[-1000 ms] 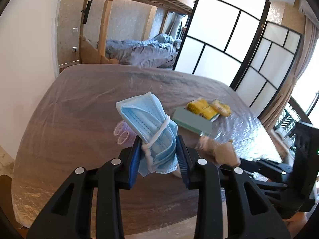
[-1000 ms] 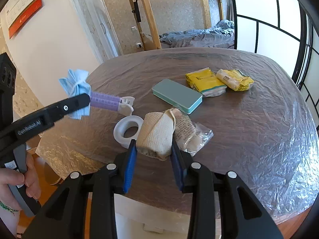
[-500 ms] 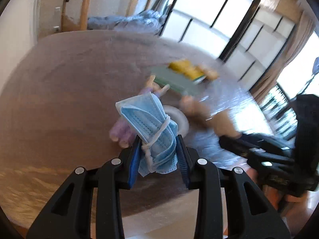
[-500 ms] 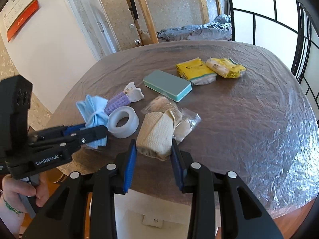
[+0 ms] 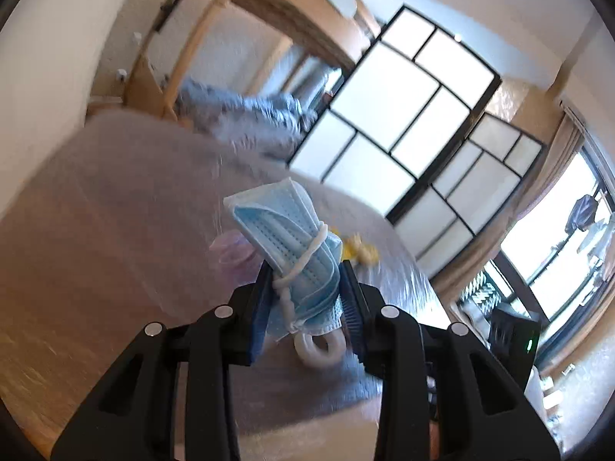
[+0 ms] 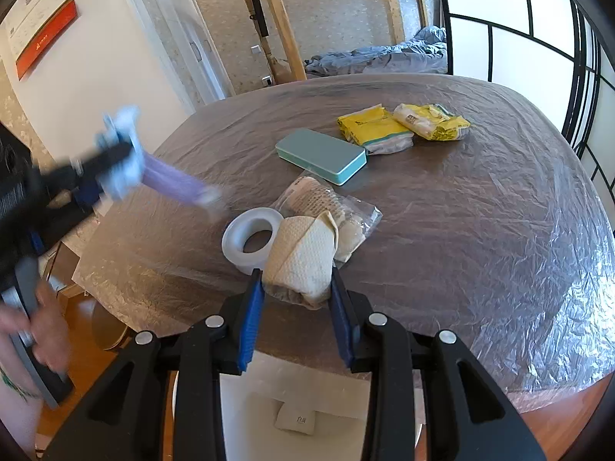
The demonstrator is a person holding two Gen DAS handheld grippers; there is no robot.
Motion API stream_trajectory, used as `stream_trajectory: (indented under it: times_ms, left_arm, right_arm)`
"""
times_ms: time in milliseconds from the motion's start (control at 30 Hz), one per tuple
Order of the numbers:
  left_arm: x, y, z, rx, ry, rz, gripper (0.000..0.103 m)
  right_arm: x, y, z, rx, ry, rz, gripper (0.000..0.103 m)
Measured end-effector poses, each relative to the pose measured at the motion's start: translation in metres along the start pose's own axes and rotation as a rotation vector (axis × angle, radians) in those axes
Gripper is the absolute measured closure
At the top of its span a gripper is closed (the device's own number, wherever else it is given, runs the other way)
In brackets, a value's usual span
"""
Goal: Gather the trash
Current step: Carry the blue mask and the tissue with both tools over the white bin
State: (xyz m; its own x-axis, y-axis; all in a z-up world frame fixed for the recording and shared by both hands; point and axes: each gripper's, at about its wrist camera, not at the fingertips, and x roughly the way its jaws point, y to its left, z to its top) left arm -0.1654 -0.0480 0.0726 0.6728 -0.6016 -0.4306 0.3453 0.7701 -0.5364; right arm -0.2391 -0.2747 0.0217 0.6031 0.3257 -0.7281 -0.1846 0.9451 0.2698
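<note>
Blue face mask [image 5: 292, 246] clamped between left gripper [image 5: 305, 299] pads, clear of table [image 5: 115, 230]

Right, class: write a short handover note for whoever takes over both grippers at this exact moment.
Left gripper: shut on a blue face mask, off the table's near left edge.
Right gripper: shut on a crumpled paper towel, at the near edge.
Done: two pieces picked up, neither binned; no bin in view.
Left on the table: clear plastic bag, two yellow packets.
</note>
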Motion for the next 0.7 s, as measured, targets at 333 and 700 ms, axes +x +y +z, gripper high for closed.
stream_trajectory:
  times_ms: [333,700]
  left_arm:
    - [0.024,-0.032,-0.004,0.146,0.074,0.127,0.067]
    - [0.022,-0.02,-0.026,0.127,0.154,0.202,0.067]
  right_arm:
    - [-0.009,0.0,-0.003,0.005,-0.007,-0.003,0.069]
    - [-0.011,0.0,-0.005,0.0,-0.009,0.006,0.069]
